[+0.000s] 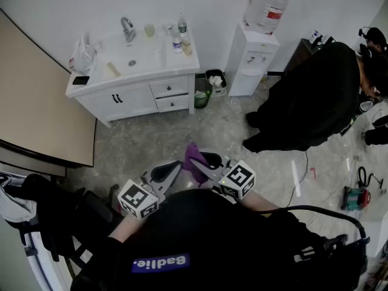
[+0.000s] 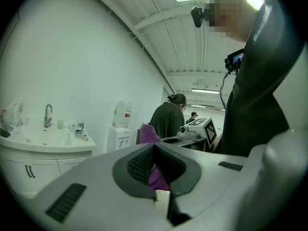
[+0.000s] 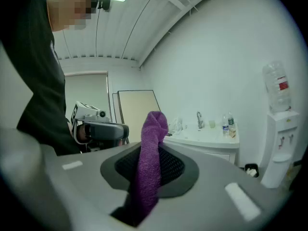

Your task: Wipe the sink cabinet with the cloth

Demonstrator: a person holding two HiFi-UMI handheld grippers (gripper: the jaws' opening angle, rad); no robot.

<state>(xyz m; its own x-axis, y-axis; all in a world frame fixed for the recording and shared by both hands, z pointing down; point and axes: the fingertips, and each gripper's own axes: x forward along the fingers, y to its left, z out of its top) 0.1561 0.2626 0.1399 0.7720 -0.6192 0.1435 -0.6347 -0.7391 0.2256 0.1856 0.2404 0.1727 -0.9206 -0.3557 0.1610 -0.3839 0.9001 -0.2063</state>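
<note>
The cloth is pinched in the right claw, the left claw is closed on nothing, and litter is held in the far bin.

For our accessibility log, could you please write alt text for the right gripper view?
The right gripper is shut on a purple cloth that sticks up between its jaws. Beyond stand a white sink cabinet and, at right, a water dispenser; the left gripper shows at left.

one cloth, one sink cabinet, one water dispenser, maybe two bottles
</note>
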